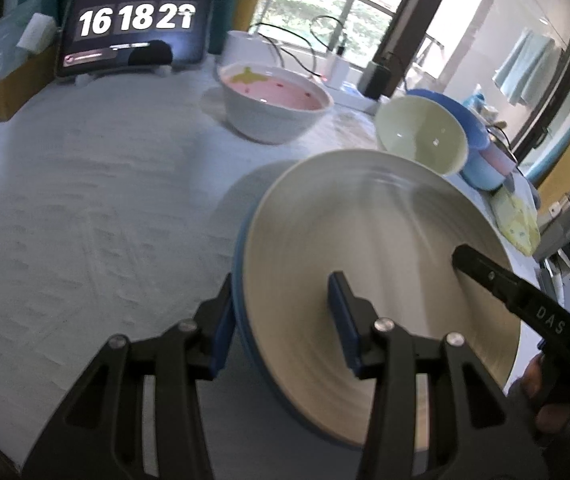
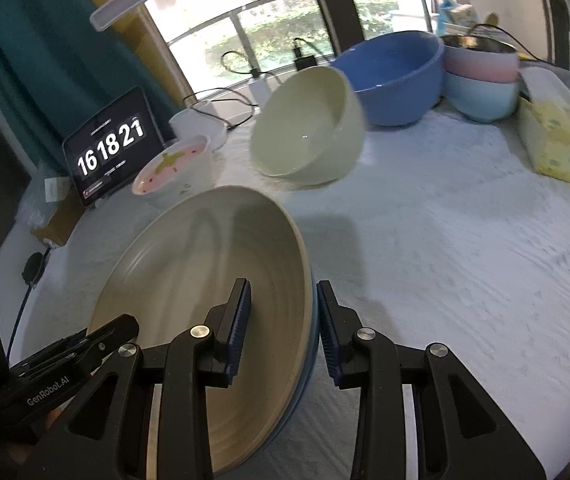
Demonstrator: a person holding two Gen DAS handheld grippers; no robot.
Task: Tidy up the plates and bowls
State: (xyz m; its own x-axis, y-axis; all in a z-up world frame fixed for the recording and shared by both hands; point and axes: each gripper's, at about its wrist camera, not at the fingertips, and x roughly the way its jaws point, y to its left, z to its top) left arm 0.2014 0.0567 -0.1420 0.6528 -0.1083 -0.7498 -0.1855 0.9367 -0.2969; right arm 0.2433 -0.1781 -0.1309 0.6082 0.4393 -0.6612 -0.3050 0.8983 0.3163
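Both tongs clamp the wide beige ribbed plate with blue underside (image 1: pixel 369 248): left gripper (image 1: pixel 281 320) on its left rim, right gripper (image 2: pixel 283 328) on its right rim, plate tilted above the white textured tablecloth (image 1: pixel 85 200). Ahead: cream bowl (image 2: pixel 305 128) tipped on its side, white bowl with pink inside (image 1: pixel 275 100), blue bowl (image 2: pixel 395 76). Beyond those: tablet clock (image 1: pixel 137 24), window with railing (image 2: pixel 285 20).

A cream plate (image 1: pixel 369 264) with a blue underside is tilted above the tabletop, with a pale green bowl (image 2: pixel 309 128) tipped on its side beyond it.
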